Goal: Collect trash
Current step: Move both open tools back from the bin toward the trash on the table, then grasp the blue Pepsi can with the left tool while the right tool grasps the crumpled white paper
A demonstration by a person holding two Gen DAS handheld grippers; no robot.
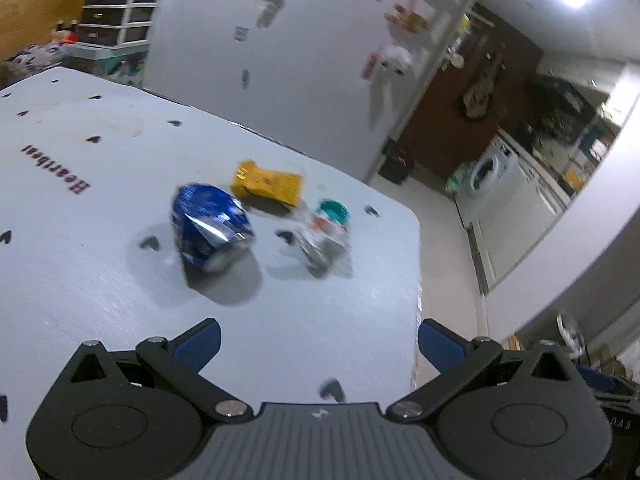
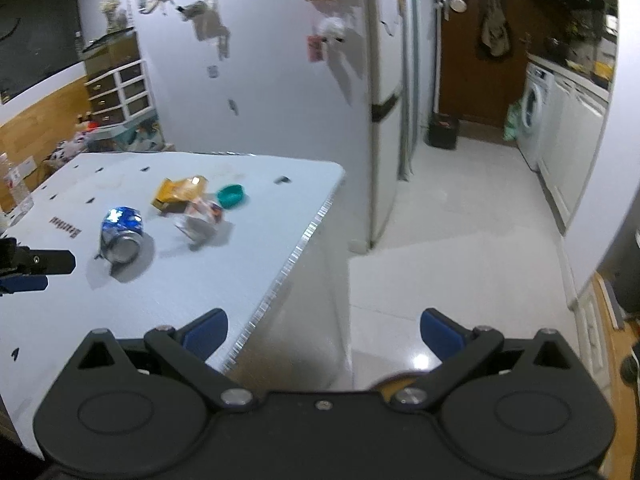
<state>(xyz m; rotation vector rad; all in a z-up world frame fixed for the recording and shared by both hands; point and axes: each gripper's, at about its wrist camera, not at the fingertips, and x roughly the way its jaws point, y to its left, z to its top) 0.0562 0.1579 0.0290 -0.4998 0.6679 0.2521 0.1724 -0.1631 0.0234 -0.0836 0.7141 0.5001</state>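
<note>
On the white tabletop (image 1: 80, 184), near its far right corner, four pieces of trash lie grouped close together. Item one: crushed blue can (image 1: 210, 228), lying on its side, silver end turned toward the cameras, nearest of the group and leftmost. Item two: yellow carton (image 1: 266, 186), flattened, lying beyond the can toward the table's far edge. Item three: teal bottle cap (image 1: 333, 209), open side up, just right of the carton. Item four: crumpled white wrapper (image 1: 324, 242) with orange and dark print, directly in front of the cap and just beside it; whether they touch cannot be told through the blur. Tabletop bears small dark heart marks and a printed word. Left gripper (image 1: 320, 340): over the table on the near side of the trash, jaws spread wide, blue pads well apart, nothing between them. Right gripper (image 2: 324, 330): jaws likewise spread wide and empty, one finger over the table's right edge, the other over the pale floor (image 2: 460, 240) beyond it. Backdrop: white refrigerator (image 2: 280, 92) hung with magnets, brown door (image 2: 472, 76), washing machine (image 2: 534, 112).
</note>
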